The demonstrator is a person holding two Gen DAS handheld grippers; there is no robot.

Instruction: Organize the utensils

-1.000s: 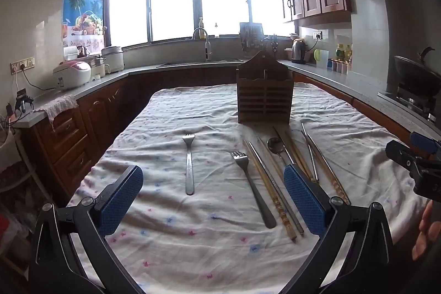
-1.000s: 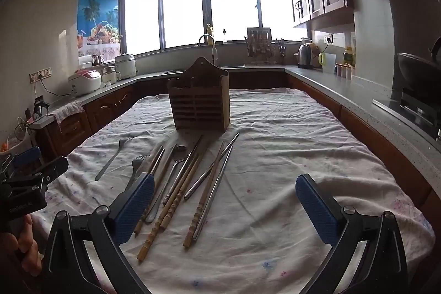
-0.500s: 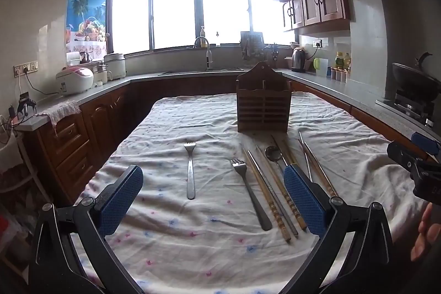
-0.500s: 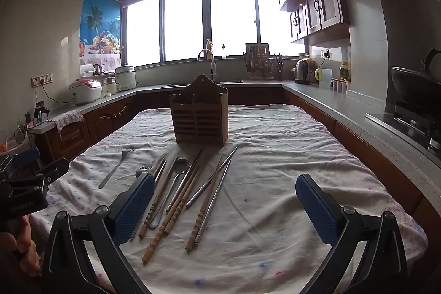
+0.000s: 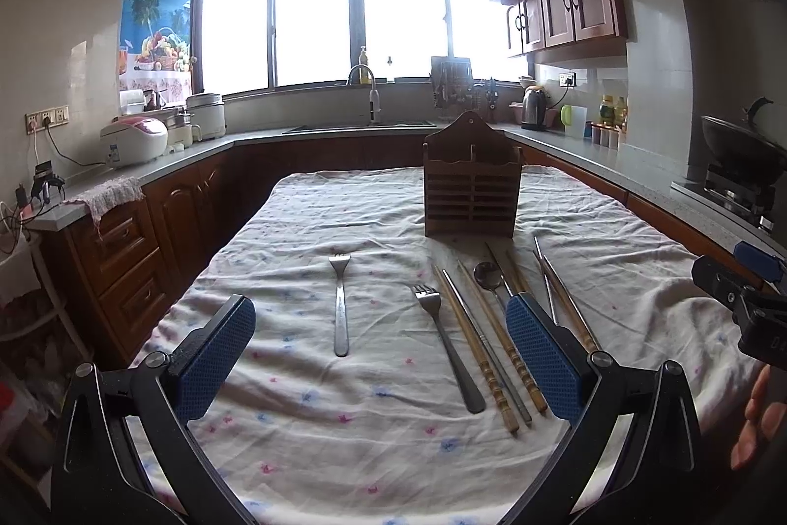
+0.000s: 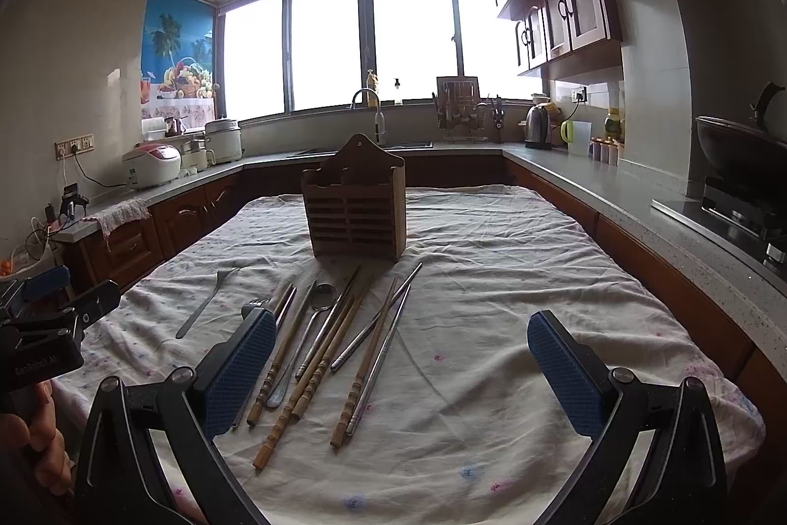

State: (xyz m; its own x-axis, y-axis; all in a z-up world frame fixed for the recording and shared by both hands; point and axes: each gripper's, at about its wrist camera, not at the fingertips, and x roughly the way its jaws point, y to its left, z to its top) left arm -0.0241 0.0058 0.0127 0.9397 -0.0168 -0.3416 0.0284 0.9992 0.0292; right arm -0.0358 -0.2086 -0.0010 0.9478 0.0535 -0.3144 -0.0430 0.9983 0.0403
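Both grippers are hanging spread and empty over the cloth-covered table (image 5: pixel 305 416). From the left gripper (image 5: pixel 381 355), a lone fork (image 5: pixel 340 303) is lying at 12 o'clock. The wooden holder (image 6: pixel 355 215) is standing at 11 o'clock of the right gripper (image 6: pixel 403 370), with chopsticks (image 6: pixel 315 370) and what looks like a spoon (image 6: pixel 322 296) before it.

Two low side-by-side wrist views toward window, sharing the wooden holder (image 5: pixel 471 185).
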